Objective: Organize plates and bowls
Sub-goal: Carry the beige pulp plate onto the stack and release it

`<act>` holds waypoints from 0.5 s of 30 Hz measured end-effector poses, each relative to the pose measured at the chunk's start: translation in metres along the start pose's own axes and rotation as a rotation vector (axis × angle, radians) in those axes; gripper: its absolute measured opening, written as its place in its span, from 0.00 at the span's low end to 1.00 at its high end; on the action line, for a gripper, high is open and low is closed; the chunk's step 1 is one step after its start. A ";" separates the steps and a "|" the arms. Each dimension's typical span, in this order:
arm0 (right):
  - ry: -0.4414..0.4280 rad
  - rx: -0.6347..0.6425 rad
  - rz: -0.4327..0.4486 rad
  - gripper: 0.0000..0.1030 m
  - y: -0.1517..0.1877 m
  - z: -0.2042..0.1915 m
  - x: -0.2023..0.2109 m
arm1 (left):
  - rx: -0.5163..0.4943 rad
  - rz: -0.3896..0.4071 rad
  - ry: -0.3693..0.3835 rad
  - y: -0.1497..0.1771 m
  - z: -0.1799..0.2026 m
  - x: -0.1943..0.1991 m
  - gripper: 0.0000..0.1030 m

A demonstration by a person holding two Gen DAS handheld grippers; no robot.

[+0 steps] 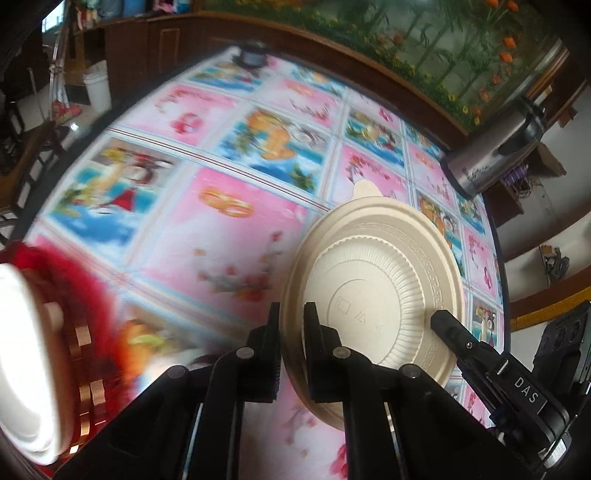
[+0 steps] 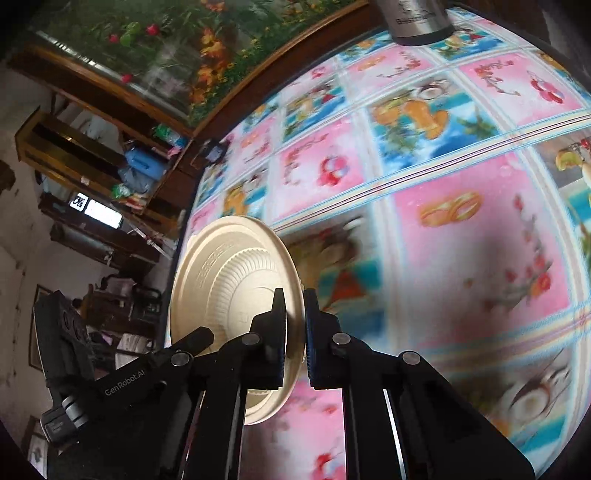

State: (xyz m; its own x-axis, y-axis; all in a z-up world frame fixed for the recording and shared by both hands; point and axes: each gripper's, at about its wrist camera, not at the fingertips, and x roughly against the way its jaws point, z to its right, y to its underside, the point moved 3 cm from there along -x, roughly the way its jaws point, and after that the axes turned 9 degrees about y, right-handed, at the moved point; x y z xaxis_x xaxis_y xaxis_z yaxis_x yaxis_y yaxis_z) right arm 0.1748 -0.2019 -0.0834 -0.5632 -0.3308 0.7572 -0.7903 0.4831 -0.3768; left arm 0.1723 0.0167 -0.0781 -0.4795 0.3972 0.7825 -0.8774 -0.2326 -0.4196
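The table [image 1: 221, 229] has a bright pink cartoon cloth. I hold one pale plate [image 1: 373, 280] up off it, bottom side showing, with ridges and a small tab. My left gripper [image 1: 291, 354] and right gripper [image 2: 294, 343] both pinch its rim tight. I think sorting has just begun. A blurry white dish [image 1: 26, 362] waits nearby.

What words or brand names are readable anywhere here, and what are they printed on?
"DAS": white label on the black right gripper.
"DAS": embossed on the beige round paper plate.
"GenRobot.AI": on the black left gripper.
Steel flask: lettering too blurred to read.
Patterned pink tablecloth: script too blurred.
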 end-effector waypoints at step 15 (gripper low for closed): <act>-0.130 0.265 -0.087 0.08 0.101 -0.169 -0.012 | 0.000 0.139 -0.236 0.035 -0.127 0.140 0.13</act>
State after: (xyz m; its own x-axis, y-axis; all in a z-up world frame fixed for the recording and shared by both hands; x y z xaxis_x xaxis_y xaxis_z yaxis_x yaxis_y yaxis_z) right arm 0.1424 -0.0120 -0.0406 -0.5035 -0.4708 0.7245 -0.8626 0.2256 -0.4529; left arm 0.0720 0.1775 -0.0417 -0.5789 0.1432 0.8027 -0.8031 -0.2705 -0.5309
